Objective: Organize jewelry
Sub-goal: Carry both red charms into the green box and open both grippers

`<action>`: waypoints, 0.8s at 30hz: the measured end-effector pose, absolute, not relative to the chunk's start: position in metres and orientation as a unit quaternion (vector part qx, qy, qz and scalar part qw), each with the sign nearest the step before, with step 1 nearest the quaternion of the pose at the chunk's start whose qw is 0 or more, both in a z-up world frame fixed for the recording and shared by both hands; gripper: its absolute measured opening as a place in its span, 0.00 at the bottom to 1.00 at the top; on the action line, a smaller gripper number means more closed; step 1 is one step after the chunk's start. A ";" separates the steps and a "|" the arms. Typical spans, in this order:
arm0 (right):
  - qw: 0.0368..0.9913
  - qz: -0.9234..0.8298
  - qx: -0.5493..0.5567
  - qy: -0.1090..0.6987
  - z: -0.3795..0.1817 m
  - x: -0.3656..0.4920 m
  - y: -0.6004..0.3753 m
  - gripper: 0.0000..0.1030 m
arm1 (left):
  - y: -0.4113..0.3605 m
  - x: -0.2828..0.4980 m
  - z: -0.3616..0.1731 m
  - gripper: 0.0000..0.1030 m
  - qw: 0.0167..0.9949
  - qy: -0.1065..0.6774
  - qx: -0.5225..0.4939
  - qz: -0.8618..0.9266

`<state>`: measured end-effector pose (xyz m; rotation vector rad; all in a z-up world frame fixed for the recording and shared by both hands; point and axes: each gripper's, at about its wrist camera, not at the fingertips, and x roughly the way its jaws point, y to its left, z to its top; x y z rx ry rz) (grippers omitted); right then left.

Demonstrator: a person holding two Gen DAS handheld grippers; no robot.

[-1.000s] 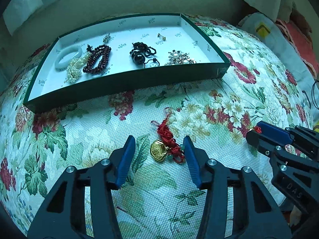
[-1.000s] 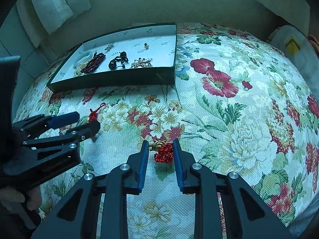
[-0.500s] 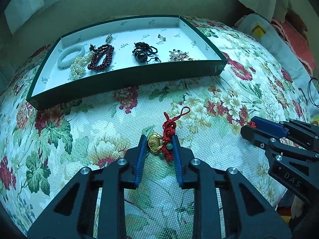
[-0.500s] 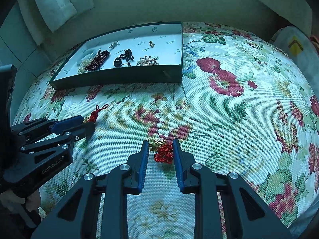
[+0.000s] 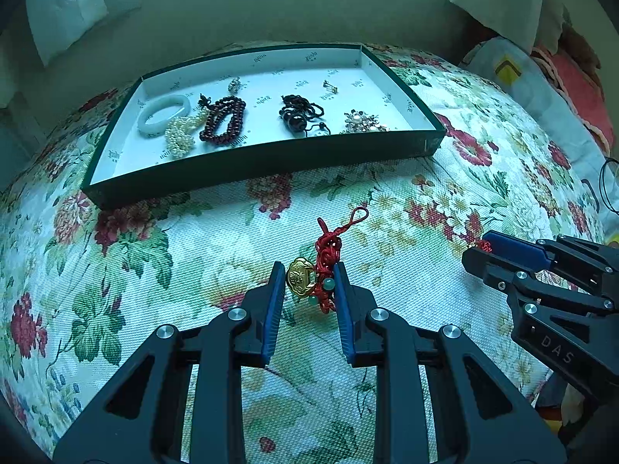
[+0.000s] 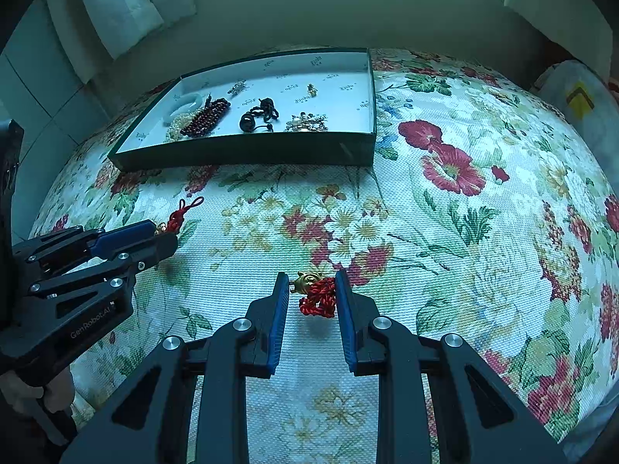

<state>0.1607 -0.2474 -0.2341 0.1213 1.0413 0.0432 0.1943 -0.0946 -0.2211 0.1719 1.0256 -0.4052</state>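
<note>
both grippers slant down toward the floral bedspread (image 5: 445,178), side by side in the lower half of each view. the left gripper (image 5: 309,284) sits low centre in its own camera, and its jaws have just been closing; the blue pads (image 5: 274,309) are now clamped on a gold lock charm on a red knotted cord (image 5: 309,278). the gold lock presses the left pad, the red knots and two small green beads press the right one, and the cord's loop pokes up beyond the tips toward the tray. in the right camera the same gripper shows at the left edge, with the loop sticking out past its tips (image 6: 182,212) and a bit of a hand (image 6: 23,390) gripping the handle at the lower left corner.

the right gripper (image 6: 312,290) sits low centre in its view, jaws drawn in on a second gold charm with a red knotted cord (image 6: 315,294); the cord bunches against the right pad, the gold piece near the left pad, though whether that pad touches it i cannot tell.

across the upper middle lies a dark green tray (image 5: 251,162) with a white floor, well apart from both grippers. in it, left to right: a pale bangle (image 5: 164,114), a pearl strand (image 5: 178,135), a dark red bead bracelet (image 5: 223,120), a black corded pendant (image 5: 298,114) and a pearl brooch (image 5: 361,121).
</note>
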 end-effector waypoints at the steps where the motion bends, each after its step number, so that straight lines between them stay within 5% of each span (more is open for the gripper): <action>1: 0.866 0.021 0.057 0.496 -0.233 0.161 -0.246 0.24 | -0.093 0.194 -0.220 0.24 0.850 0.485 0.081 -0.191; 24: 0.897 0.055 0.043 0.437 -0.177 0.170 -0.211 0.24 | -0.055 0.193 -0.166 0.24 0.889 0.429 0.049 -0.155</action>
